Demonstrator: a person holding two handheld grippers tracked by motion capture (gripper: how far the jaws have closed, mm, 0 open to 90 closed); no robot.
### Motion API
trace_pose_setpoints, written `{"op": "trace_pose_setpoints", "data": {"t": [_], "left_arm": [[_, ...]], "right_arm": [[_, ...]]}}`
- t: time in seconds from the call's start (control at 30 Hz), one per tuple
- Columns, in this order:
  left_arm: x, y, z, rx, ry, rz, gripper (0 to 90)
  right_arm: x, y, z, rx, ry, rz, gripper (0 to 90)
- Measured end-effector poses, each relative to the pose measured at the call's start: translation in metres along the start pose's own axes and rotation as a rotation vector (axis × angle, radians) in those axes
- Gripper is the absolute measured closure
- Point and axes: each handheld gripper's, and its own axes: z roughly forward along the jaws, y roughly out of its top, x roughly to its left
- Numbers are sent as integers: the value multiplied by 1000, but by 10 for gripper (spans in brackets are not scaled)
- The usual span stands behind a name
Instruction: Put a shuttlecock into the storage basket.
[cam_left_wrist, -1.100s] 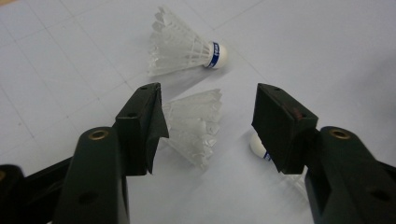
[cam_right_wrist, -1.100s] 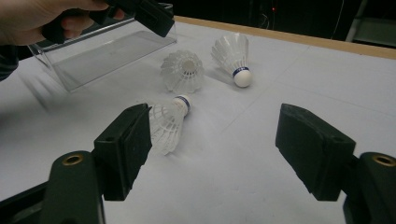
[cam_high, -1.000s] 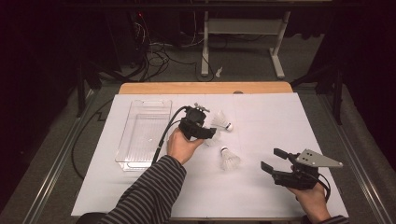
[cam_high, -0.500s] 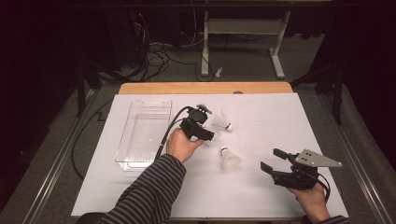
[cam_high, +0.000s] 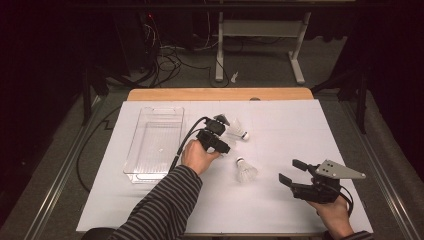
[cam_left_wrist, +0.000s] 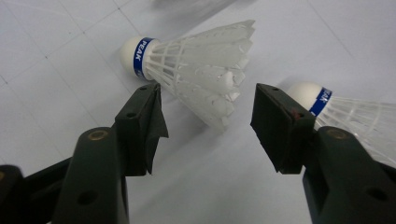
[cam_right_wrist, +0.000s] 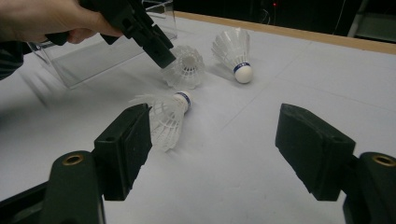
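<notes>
A lab: paper-covered table (cam_high: 280, 125) in a dark room, loose cables (cam_high: 165, 55) on the floor behind.

White feather shuttlecock (cam_left_wrist: 196, 70) w/ blue-banded cork, lying sideways on white table sheet.

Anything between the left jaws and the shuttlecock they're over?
Nothing visible. The left gripper stands open just short of the shuttlecock, with bare white table between them. A second shuttlecock lies close beside the right-hand jaw and might get nudged.
</notes>
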Motion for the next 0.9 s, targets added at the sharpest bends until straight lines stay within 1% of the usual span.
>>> {"op": "trace_pose_setpoints", "data": {"t": [0.13, 0.27, 0.4, 0.53, 0.57, 0.73, 0.77, 0.9], "left_arm": [[2, -1, 4, 8, 18, 11, 446], [5, -1, 9, 20, 29, 8, 446], [8, -1, 15, 35, 43, -8, 440], [10, -1, 17, 41, 45, -16, 446], [10, -1, 18, 44, 45, -23, 451], [12, -2, 20, 58, 45, -25, 490], [12, -2, 20, 58, 44, -26, 515], [12, -3, 21, 70, 36, -35, 568]], "right_arm": [[0, 0, 0, 2, 2, -1, 277], [0, 0, 0, 4, 2, 1, 277], [0, 0, 1, 11, 3, -3, 278], [0, 0, 1, 10, 3, 0, 278], [0, 0, 1, 10, 3, 0, 277], [0, 0, 1, 10, 4, -2, 278], [0, 0, 1, 10, 4, -2, 278], [0, 0, 1, 10, 5, -2, 277]]}}
